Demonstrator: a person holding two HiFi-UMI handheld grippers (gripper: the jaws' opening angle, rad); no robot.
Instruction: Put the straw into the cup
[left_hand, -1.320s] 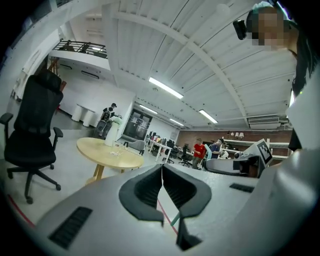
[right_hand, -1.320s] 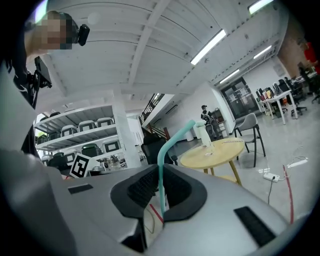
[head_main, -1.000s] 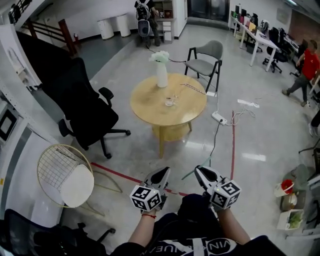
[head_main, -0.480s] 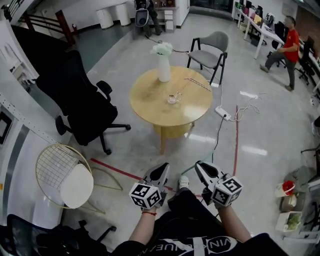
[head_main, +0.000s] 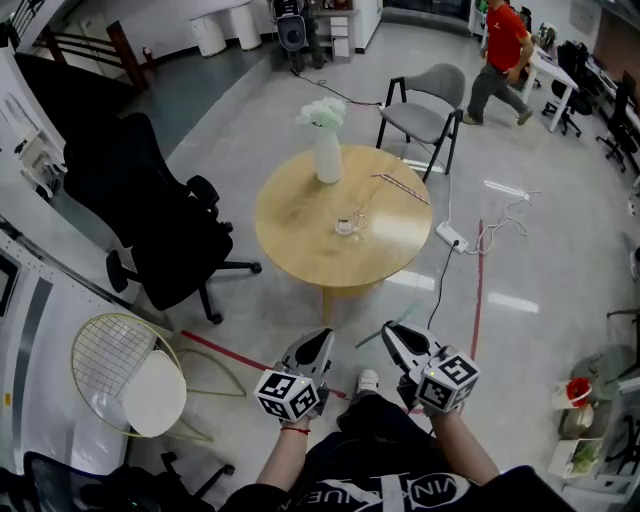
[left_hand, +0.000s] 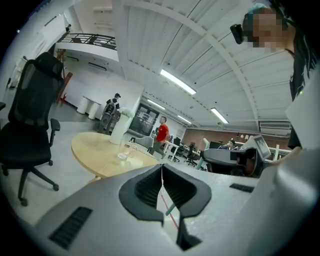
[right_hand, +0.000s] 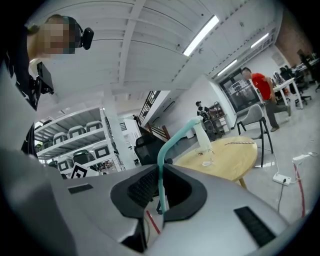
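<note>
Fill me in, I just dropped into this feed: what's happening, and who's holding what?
A person stands on the floor some way short of the round table, a gripper in each hand. The right gripper is shut on a teal bendy straw, which sticks out past its jaws. The left gripper is shut and holds nothing. The clear cup sits near the table's middle, on the person's side of a white vase. The straw is not yet in it.

Lower centre: open floor (head_main: 290, 300) before round table (head_main: 295, 235), only red tape line (head_main: 215, 346) flat on it. Table's near half bare up to cup (head_main: 345, 222). Vase (head_main: 327, 155) stands beyond cup, apart. Black office chair (head_main: 165, 225) crowds table's left. Grey chair (head_main: 430, 110) upper right. Power strip (head_main: 450, 237) with cable on floor at right.
</note>
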